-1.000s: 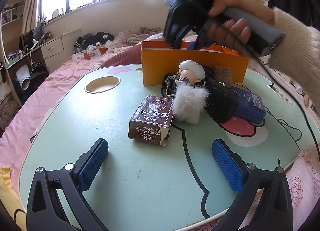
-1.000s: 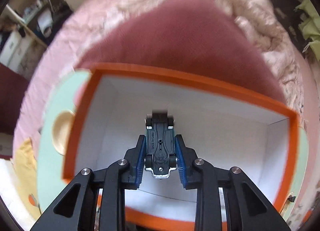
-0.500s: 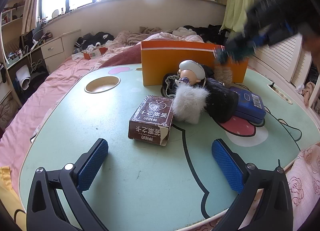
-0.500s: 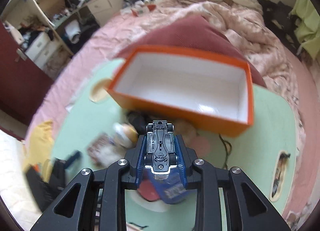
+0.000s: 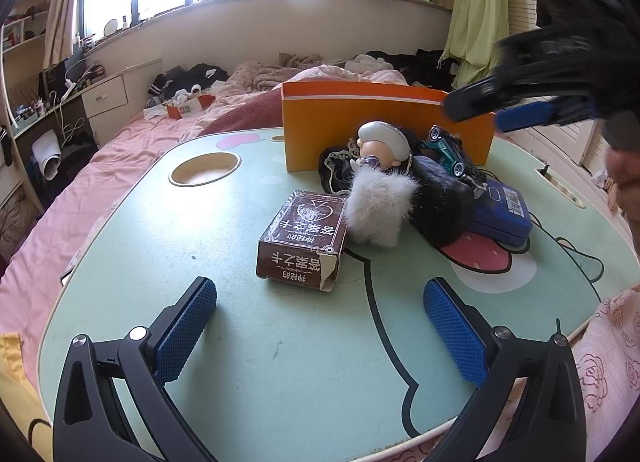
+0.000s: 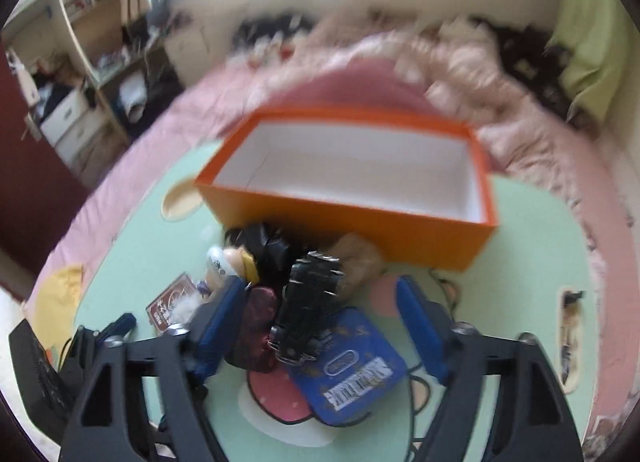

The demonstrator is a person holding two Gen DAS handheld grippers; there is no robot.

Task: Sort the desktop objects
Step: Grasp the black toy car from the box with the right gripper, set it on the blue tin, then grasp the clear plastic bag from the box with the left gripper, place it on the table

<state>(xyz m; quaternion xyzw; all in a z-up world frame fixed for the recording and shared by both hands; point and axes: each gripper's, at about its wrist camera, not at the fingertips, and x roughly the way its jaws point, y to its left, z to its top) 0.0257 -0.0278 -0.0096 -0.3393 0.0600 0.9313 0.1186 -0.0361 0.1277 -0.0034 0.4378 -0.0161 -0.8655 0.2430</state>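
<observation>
- Toy car (image 6: 306, 308), dark underside up, lies loose on the heap of desktop things in the right wrist view, touching neither pad; in the left wrist view its teal body (image 5: 448, 152) sits just before the orange box (image 5: 384, 130).
- Right gripper (image 6: 320, 326) hangs above the heap, its jaws opening, the car in the gap between them.
- Left gripper (image 5: 320, 336) hovers over the green table (image 5: 240, 342), jaws wide apart with nothing between.
- Brown card box (image 5: 302, 240), doll (image 5: 380, 142), dark pouch (image 5: 440, 204) and blue tin (image 5: 502, 212) crowd together before the orange box, whose white inside holds nothing.
</observation>
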